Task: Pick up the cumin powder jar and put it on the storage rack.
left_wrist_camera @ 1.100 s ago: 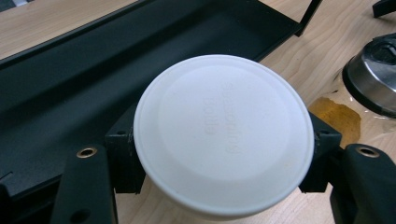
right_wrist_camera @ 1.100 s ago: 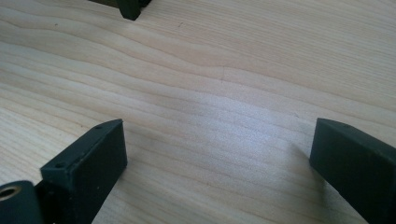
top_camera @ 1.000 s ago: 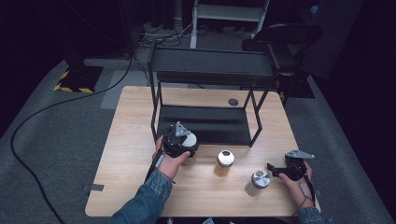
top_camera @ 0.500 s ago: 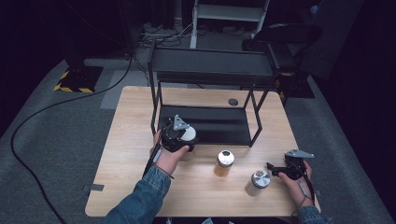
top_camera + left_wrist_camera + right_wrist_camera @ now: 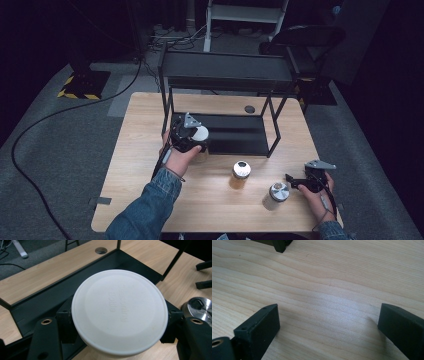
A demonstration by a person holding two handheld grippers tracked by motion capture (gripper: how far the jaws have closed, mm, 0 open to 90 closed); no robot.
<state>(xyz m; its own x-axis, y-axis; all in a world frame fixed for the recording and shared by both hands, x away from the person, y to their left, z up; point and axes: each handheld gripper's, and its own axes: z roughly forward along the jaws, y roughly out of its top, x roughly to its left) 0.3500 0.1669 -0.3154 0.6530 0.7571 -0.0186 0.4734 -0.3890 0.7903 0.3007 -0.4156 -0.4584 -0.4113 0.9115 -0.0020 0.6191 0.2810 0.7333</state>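
My left gripper (image 5: 194,139) is shut on a jar with a white lid (image 5: 200,133) and holds it off the table, in front of the black rack's lower shelf (image 5: 235,134). In the left gripper view the round white lid (image 5: 120,315) sits between the two black jaws, which press on the jar's sides below it. My right gripper (image 5: 294,183) rests low near the table's front right, open with nothing in it. In the right gripper view its jaws (image 5: 329,322) stand wide apart over bare wood (image 5: 324,285).
A jar with a dark-centred lid (image 5: 241,171) stands mid-table, and a silver-lidded jar (image 5: 278,193) stands just left of the right gripper. The two-level black rack (image 5: 225,70) takes up the back of the wooden table (image 5: 135,150). One rack foot (image 5: 279,245) shows ahead of the right jaws.
My left gripper has lifted the white-lidded jar and carried it a little toward the rack's lower shelf. The right gripper and the two other jars have stayed put.
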